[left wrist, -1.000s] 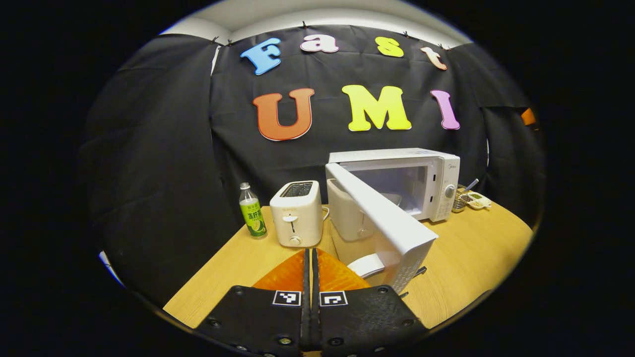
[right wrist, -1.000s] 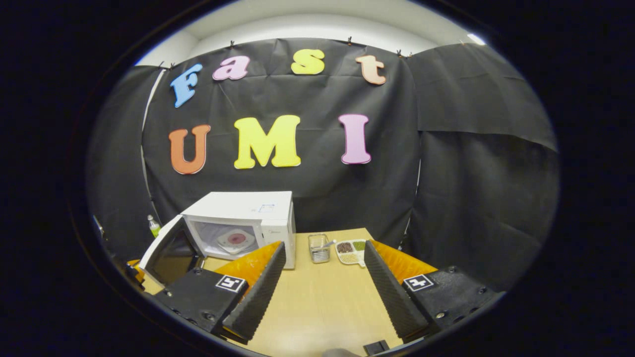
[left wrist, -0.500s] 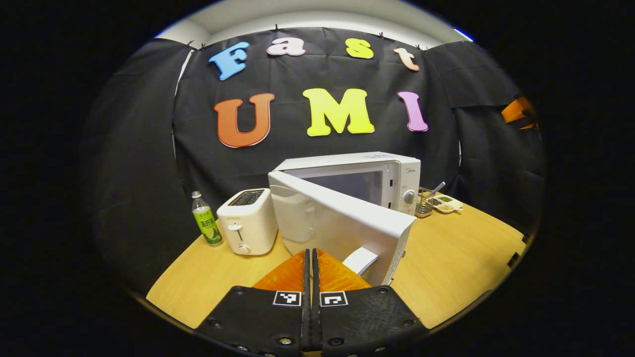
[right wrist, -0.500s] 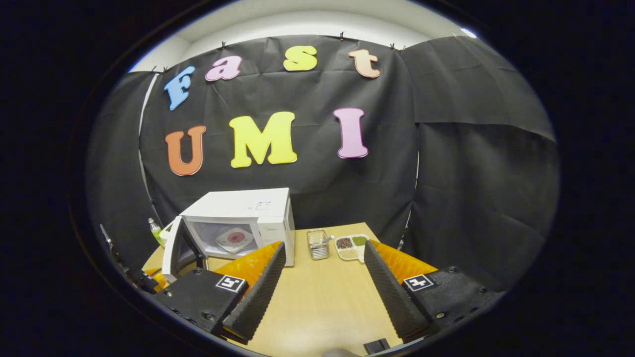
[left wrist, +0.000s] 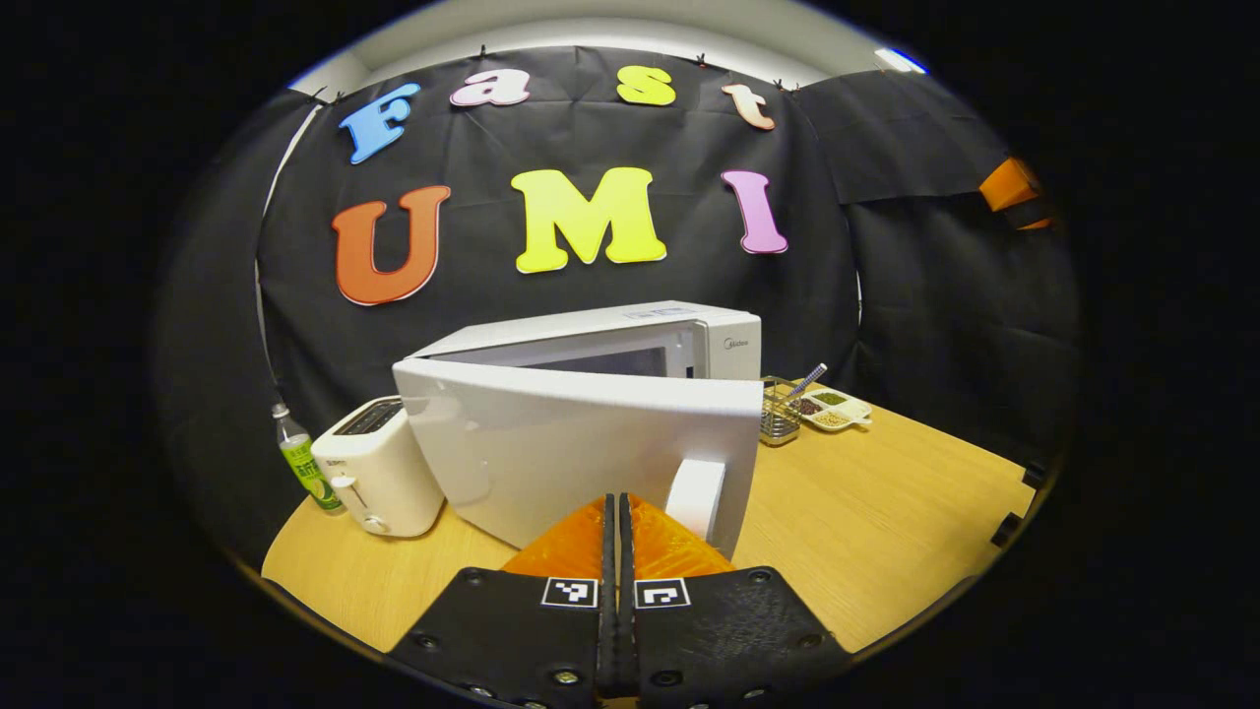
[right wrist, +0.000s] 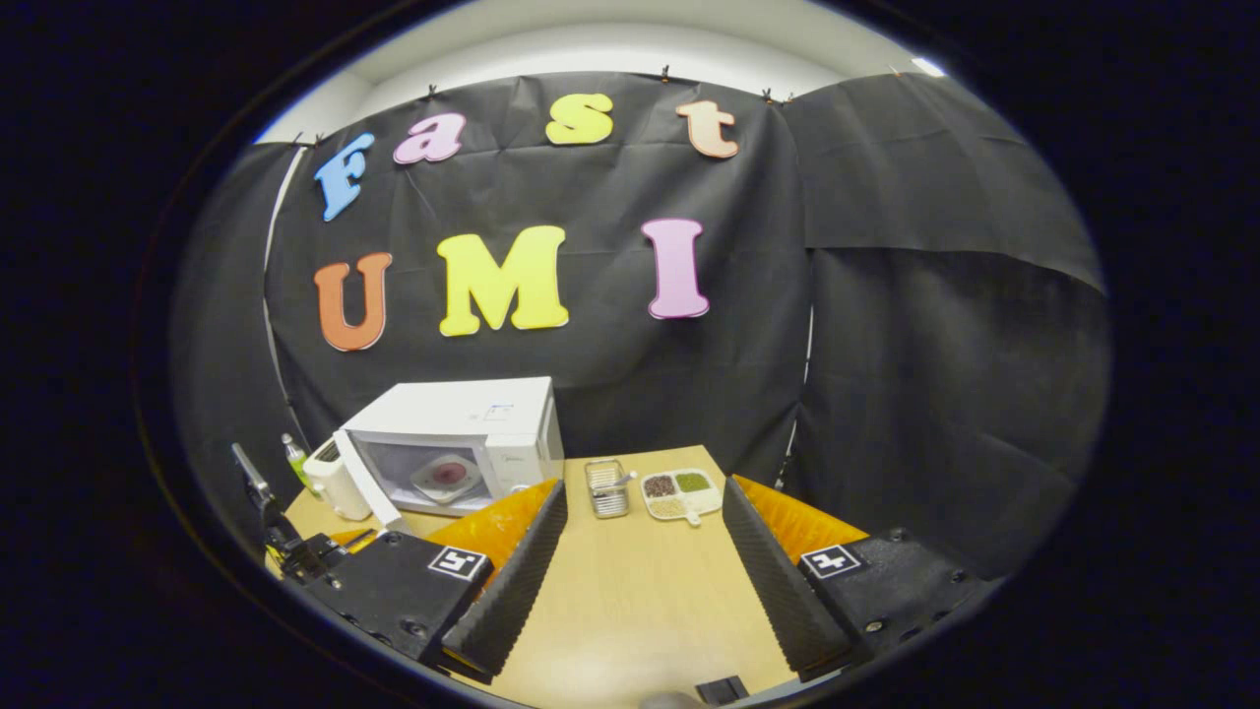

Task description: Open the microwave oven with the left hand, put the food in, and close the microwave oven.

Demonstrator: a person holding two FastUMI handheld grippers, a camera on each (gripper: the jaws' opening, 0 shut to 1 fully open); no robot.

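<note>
Closing step in hand: left gripper [left wrist: 617, 512], fingers together, sits at the door [left wrist: 581, 443], food [right wrist: 448, 475] inside the microwave [right wrist: 458, 433]; right gripper [right wrist: 640, 532] fingers apart; next, push it shut.

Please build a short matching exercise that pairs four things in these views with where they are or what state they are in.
Things:
1. microwave door
2. plate of food
3. green bottle
4. right gripper

States or places:
A. open, holding nothing
B. inside the microwave
C. partly open
D. beside the toaster, at the table's edge

Pairs: 1-C, 2-B, 3-D, 4-A
</note>
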